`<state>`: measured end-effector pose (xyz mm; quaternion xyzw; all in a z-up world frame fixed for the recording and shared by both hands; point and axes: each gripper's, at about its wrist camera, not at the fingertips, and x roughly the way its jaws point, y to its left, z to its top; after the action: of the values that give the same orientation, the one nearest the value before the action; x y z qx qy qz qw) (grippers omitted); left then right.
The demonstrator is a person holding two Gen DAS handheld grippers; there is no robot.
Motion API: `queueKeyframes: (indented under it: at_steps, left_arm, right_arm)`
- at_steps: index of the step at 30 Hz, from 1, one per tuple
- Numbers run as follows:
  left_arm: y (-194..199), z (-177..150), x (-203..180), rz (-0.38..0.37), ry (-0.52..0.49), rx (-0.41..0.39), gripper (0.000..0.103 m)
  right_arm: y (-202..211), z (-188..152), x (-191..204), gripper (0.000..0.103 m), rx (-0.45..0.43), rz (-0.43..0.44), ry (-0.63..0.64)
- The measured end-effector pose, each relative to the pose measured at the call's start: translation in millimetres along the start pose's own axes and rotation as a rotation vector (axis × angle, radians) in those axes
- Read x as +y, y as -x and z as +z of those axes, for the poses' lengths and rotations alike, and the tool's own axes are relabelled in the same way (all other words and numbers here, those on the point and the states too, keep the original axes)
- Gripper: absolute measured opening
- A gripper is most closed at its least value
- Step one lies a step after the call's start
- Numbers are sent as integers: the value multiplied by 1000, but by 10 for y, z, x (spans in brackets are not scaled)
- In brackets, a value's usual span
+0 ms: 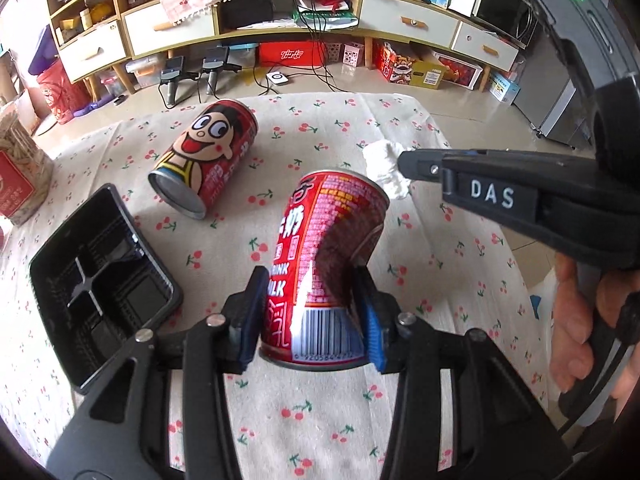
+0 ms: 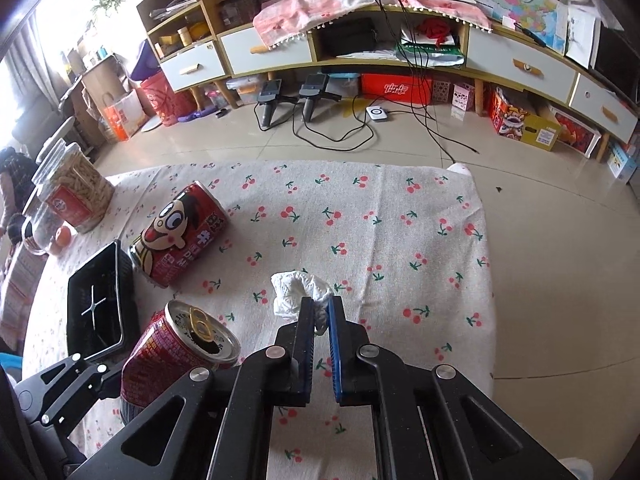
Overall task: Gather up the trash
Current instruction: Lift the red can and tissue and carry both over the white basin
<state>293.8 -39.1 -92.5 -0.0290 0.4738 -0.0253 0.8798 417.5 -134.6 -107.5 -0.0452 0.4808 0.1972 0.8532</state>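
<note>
My left gripper [image 1: 312,280] is shut on a dented red milk can [image 1: 324,256], which tilts above the cherry-print tablecloth [image 1: 460,264]; the can also shows in the right wrist view [image 2: 176,356] with its open top up. My right gripper [image 2: 320,304] is shut on a crumpled white tissue [image 2: 296,292]; from the left wrist view its tip [image 1: 404,164] covers part of the tissue [image 1: 384,164]. A second red can with a cartoon face [image 1: 204,156] lies on its side on the cloth, also in the right wrist view [image 2: 176,236].
A black plastic tray [image 1: 100,284] sits left of the held can, also in the right wrist view [image 2: 100,308]. A clear snack jar [image 2: 76,192] stands at the table's far left. Beyond the table edge are a tiled floor, cables and a low cabinet [image 2: 400,52].
</note>
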Motion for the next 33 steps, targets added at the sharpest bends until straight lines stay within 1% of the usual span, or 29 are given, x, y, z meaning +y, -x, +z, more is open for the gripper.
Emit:
queueKeyframes:
  at_steps: [5, 8, 13, 17, 24, 29, 33]
  left_arm:
    - [150, -153, -3, 1, -4, -4, 45]
    - [248, -239, 65, -2, 11, -9, 45]
    - [403, -382, 165, 15, 26, -18, 45]
    - [530, -483, 242, 0, 50, -18, 45]
    - [838, -564, 346, -7, 71, -60, 45]
    - [1033, -623, 325, -32, 68, -93, 45]
    - [1120, -651, 212, -67, 54, -108, 45]
  right_arm:
    - [220, -97, 94, 7, -25, -30, 7]
    - [386, -147, 188, 7, -62, -55, 27]
    - [660, -261, 411, 7, -106, -93, 85]
    - [878, -389, 537, 7, -133, -110, 99]
    - [1350, -644, 752, 7, -202, -141, 110]
    - [1635, -870, 749, 7, -238, -166, 94]
    - [1808, -1112, 689, 7, -255, -207, 82]
